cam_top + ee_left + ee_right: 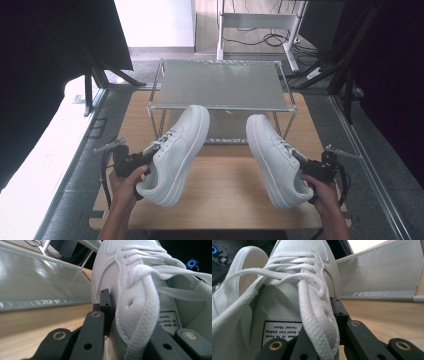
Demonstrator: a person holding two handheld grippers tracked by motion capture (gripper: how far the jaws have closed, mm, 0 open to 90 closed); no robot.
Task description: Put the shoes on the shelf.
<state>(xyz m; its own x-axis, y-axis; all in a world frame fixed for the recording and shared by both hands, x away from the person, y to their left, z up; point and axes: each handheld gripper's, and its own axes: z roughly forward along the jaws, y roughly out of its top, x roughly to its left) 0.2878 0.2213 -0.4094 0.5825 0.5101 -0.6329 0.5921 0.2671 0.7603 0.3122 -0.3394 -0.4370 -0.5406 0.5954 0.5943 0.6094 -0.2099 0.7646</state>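
Wooden tabletop (225,192) carries a wire shelf rack (220,85) at its far side, and everything below is placed against that rack.

Start at the left gripper (148,153): its jaws are nearly closed, pinching the outer collar wall of the left shoe (175,152) beside the laces, one jaw outside the leather and the other inside the opening, as the left gripper view shows at the left shoe (130,290). The right gripper (306,165) is nearly closed too, clamped on the collar edge of the right shoe (277,160); the right gripper view shows its hold on that shoe (294,290) close by the lace (317,315).

Both shoes sit in front of the rack, toes pointing at it, tips close to its front edge, heels toward the person.

Risks, as I judge them:
- Each hold is on a thin, soft collar, so the shoe's weight hangs forward of the jaws; a quick lift could let the toe droop or the leather slip free.
- A drooping toe could catch the rack's front rail or post and knock the rack.
- Loose lace near the right jaws could snag and drag on release.
- The two shoes angle inward, so they may bump near the rack.
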